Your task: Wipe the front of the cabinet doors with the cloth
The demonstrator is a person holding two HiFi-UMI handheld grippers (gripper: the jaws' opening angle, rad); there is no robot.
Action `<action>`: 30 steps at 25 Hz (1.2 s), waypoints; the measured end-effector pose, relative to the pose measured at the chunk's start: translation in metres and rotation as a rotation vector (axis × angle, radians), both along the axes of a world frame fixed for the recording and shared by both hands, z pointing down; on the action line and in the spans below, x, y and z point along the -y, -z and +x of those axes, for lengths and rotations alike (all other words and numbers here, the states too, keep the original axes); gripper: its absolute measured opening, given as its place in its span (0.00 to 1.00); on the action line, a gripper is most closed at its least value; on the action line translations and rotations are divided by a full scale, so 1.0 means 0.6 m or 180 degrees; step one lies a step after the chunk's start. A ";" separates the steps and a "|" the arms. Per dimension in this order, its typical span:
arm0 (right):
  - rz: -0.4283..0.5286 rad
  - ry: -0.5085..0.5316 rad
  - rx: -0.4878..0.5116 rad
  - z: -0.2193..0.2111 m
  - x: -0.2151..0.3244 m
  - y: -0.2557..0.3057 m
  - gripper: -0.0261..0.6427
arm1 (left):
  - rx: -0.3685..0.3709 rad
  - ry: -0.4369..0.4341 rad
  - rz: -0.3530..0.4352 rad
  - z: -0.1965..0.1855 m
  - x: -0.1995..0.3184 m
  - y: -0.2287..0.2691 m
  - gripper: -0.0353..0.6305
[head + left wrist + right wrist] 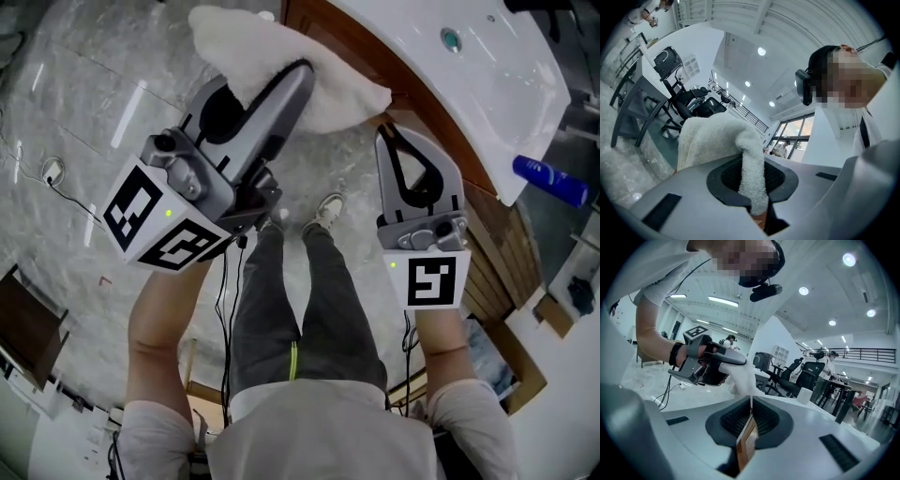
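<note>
A fluffy white cloth (349,94) lies bunched against the brown wooden cabinet door (323,26) at the top of the head view. My left gripper (305,73) is shut on the cloth, and a fold of the cloth (751,173) hangs between its jaws in the left gripper view. My right gripper (384,131) sits just right of the cloth, close to the cabinet front, jaws together with nothing seen held. In the right gripper view my right gripper (750,416) shows only a brown wood sliver through its slit. The left gripper (705,361) and the cloth (740,377) appear beyond it.
A white sink counter (487,84) tops the cabinet, with a blue bottle (548,180) at its right end. More slatted cabinet front (506,248) runs down the right. My legs and shoes (323,211) stand on the grey marble floor (84,84). Cables hang below the grippers.
</note>
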State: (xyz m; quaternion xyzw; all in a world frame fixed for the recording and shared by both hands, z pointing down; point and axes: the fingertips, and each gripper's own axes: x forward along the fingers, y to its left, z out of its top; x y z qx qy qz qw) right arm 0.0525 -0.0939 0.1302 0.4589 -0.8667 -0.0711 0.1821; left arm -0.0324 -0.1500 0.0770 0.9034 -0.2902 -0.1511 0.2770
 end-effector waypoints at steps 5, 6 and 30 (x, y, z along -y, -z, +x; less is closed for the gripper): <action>0.0067 -0.0011 0.0007 0.006 -0.001 0.061 0.10 | -0.0022 0.0083 0.0053 -0.009 -0.006 0.061 0.14; 0.0077 -0.0018 0.0012 0.008 -0.001 0.073 0.10 | -0.0019 0.0091 0.0069 -0.009 -0.008 0.073 0.14; 0.0424 -0.0177 0.0139 0.050 -0.040 0.364 0.10 | -0.0090 0.0420 0.0375 -0.048 -0.058 0.372 0.14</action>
